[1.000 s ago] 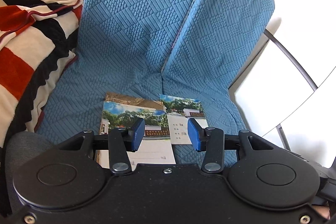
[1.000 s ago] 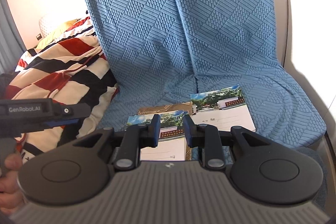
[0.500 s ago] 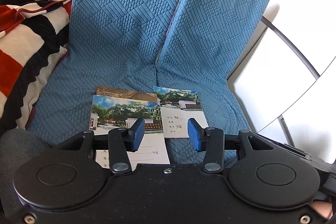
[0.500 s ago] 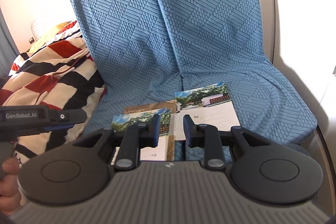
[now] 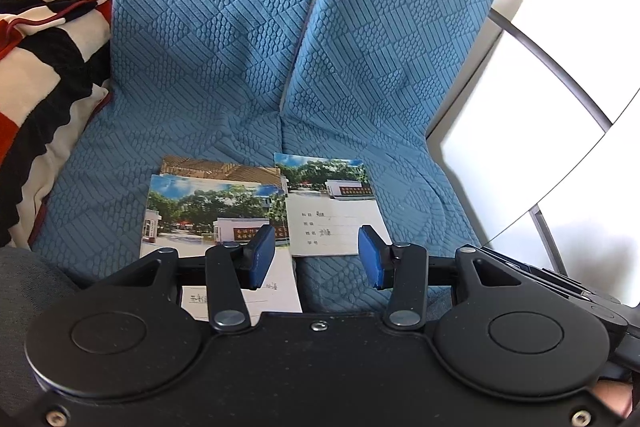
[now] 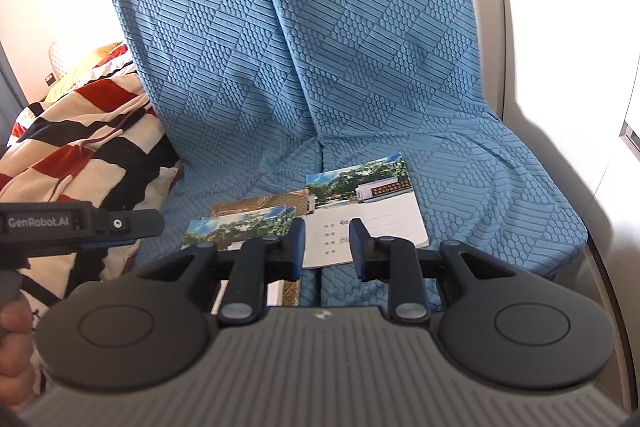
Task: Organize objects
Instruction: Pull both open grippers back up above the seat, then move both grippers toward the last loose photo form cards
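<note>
Three thin notebooks with photo covers lie on the blue-covered chair seat (image 5: 120,163). One notebook (image 5: 332,203) lies alone on the right, seen as (image 6: 368,211) in the right wrist view. Two overlap on the left: the top one (image 5: 208,215), seen as (image 6: 240,231), and a brown-covered one (image 5: 216,169) under it. My left gripper (image 5: 316,255) hovers above the gap between the piles, open, nothing between its blue pads. My right gripper (image 6: 326,247) hangs over the lone notebook's near left corner, jaws apart and empty. The left gripper's body (image 6: 80,227) shows at that view's left edge.
A striped red, black and cream blanket (image 5: 40,59) lies bunched left of the chair. A white panel with a thin metal rail (image 5: 552,67) runs along the right. The chair's blue back (image 6: 320,47) rises behind the notebooks. A person's hand (image 6: 12,355) holds the left gripper.
Both grippers have moved forward and slightly down toward the notebooks, which now sit larger and higher in each view. Jaw gaps are unchanged. The notebooks have not moved.
</note>
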